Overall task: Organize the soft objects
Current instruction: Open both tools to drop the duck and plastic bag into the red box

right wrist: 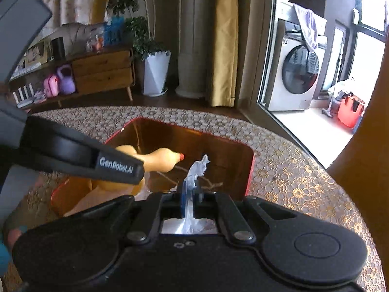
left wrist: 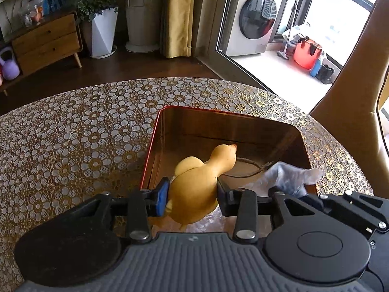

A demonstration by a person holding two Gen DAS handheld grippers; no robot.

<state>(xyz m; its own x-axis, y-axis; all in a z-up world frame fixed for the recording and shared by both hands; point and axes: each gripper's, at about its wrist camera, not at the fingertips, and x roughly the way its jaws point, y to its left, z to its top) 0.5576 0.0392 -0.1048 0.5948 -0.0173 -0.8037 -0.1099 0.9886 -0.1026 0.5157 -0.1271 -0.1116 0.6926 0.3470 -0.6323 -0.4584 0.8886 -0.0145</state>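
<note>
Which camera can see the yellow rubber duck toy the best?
The left wrist view. There the yellow rubber duck toy sits in the middle, between the left gripper's fingers, over the red metal tin, body and head both visible. In the right wrist view the left gripper's black finger hides much of its body.

Yellow rubber duck (left wrist: 194, 185), red-rimmed coppery tin (left wrist: 155, 141), gold-and-white floral tablecloth (left wrist: 73, 131).

dark wood floor (left wrist: 136, 65). a wooden drawer cabinet (left wrist: 46, 41) stands beside a potted plant in a white planter (left wrist: 103, 32), near mustard curtains (left wrist: 180, 14). a glass door (left wrist: 243, 24) opens onto a bright balcony with a washing machine (left wrist: 255, 24) and red bucket (left wrist: 307, 53).
</note>
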